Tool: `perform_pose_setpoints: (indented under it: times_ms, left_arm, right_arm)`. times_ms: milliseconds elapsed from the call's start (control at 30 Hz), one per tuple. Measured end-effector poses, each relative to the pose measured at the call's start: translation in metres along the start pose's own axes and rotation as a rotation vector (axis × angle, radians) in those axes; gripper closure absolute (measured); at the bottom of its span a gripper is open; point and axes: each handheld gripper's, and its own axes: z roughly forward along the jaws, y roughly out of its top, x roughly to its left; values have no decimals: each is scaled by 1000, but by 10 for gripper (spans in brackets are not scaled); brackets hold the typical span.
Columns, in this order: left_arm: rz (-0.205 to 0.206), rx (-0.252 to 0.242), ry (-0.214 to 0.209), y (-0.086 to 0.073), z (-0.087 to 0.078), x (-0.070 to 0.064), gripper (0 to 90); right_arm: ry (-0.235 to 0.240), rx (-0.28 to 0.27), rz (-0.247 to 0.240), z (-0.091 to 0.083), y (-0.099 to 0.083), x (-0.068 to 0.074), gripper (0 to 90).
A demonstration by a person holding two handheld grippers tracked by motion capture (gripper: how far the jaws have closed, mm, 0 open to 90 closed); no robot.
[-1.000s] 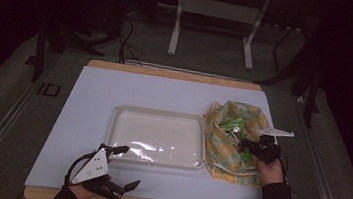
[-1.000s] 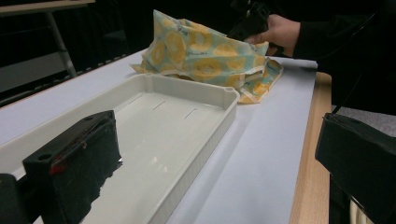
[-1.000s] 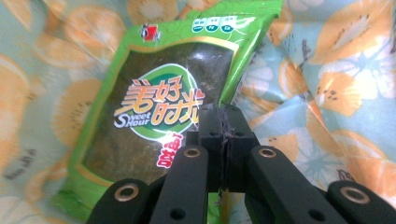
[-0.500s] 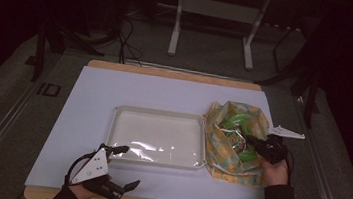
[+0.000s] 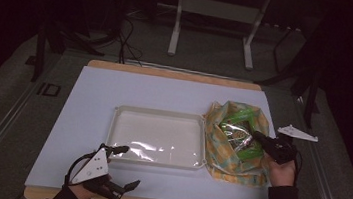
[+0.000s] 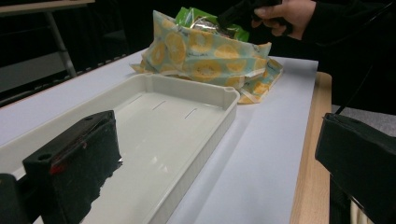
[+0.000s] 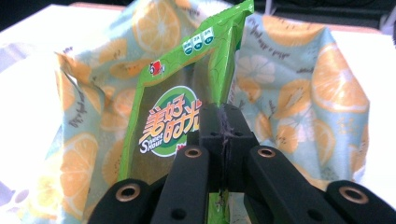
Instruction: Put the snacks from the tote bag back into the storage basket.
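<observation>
1. High view: the right gripper (image 5: 259, 137) reaches into the orange-print bag (image 5: 225, 158), beside the white tray (image 5: 155, 157).
2. Left gripper view: the left gripper (image 6: 215, 158) hangs wide open over the tray's near end.
3. Right gripper view: jaws pinched tight on the green snack packet (image 7: 180, 107) inside the bag.

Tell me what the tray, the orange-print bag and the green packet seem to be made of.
Tray: probably moulded plastic, cream, glossy reflections.
Orange-print bag: looks like soft, matte fabric or coated cloth that creases.
Green packet: shiny printed plastic film, pinched in the right claw.
</observation>
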Motion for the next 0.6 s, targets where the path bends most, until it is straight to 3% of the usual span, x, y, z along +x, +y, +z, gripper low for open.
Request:
perform_pose_setpoints:
  times_ms: [600]
  left_arm:
    - [2,1,1,0,0,0,3]
  right_arm:
    - [-44,-52,45,-22,4,-8,892]
